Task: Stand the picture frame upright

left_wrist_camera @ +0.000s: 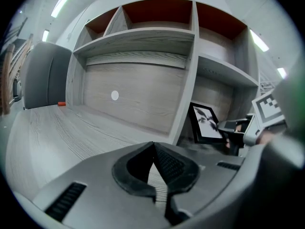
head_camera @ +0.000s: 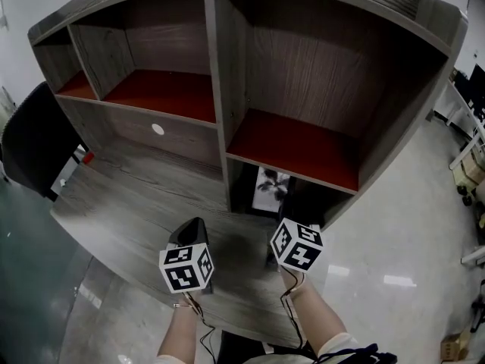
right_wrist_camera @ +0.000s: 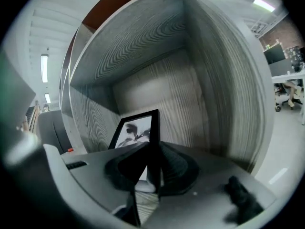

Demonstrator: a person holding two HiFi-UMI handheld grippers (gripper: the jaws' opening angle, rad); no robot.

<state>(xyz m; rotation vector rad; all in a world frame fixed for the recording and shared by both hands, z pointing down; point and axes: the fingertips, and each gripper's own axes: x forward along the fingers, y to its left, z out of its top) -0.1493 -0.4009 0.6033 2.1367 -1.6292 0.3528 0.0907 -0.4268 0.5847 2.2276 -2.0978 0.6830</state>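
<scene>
The black picture frame (head_camera: 271,189) with a black-and-white print stands nearly upright in the low compartment under the right red shelf. It also shows in the left gripper view as a black frame (left_wrist_camera: 206,123) past the divider. My right gripper (right_wrist_camera: 151,149) is shut on the picture frame (right_wrist_camera: 136,128), its right edge running down between the pads. In the head view the right gripper (head_camera: 286,230) reaches into that compartment. My left gripper (left_wrist_camera: 153,149) hovers over the desk with its jaws shut on nothing, left of the frame; the left gripper (head_camera: 192,226) points at the divider.
A grey wooden hutch (head_camera: 216,67) with red shelves (head_camera: 295,146) stands on the desk (head_camera: 129,203). A dark chair (head_camera: 30,139) sits at the left, with a small red object (head_camera: 89,158) by the desk's left end. The desk's front edge runs just before my hands.
</scene>
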